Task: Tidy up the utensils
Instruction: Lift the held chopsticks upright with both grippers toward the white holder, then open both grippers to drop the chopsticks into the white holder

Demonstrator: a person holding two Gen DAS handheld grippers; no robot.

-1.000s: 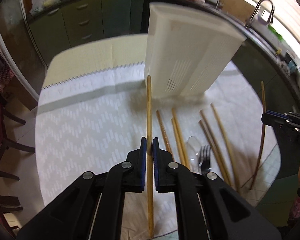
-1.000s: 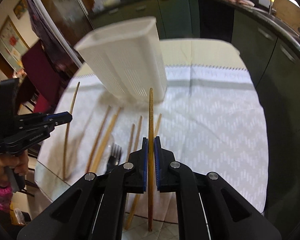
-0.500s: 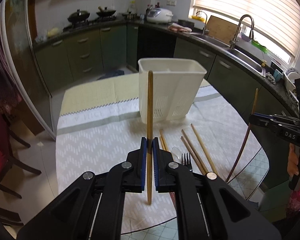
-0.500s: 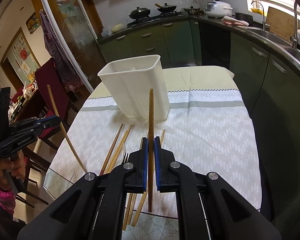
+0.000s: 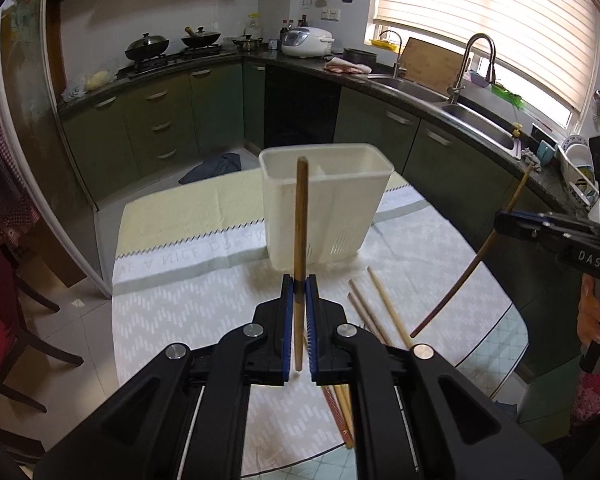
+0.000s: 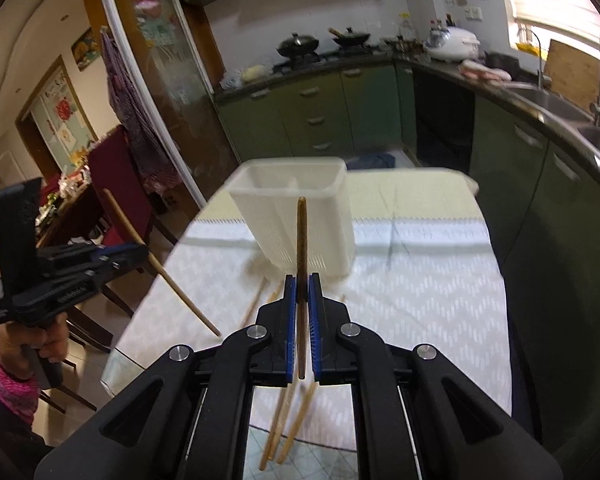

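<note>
In the left wrist view, the left claw [image 5: 299,284] is pressed onto a wooden chopstick [image 5: 301,216], its blue pads pinching the stick below the middle, so the stick rises upright in front of the camera. Under it, the bench [image 5: 188,312] wears a pale patterned cloth, and loose chopsticks [image 5: 384,312] lie there just right of the claw. Beyond stands the white utensil holder [image 5: 324,208], upright, open-topped, with an inner divider. At the right edge the right claw [image 5: 504,222] pinches a second chopstick [image 5: 476,260] slanting down over the bench edge.

In the right wrist view, the right claw [image 6: 301,286] grips its chopstick [image 6: 302,236] upright, the blurred holder [image 6: 296,220] behind it. More chopsticks [image 6: 284,420] lie on the bench beneath. At far left, a hand [image 6: 28,344] in a pink sleeve carries the left claw [image 6: 140,254], closed on its slanted chopstick [image 6: 160,268]
</note>
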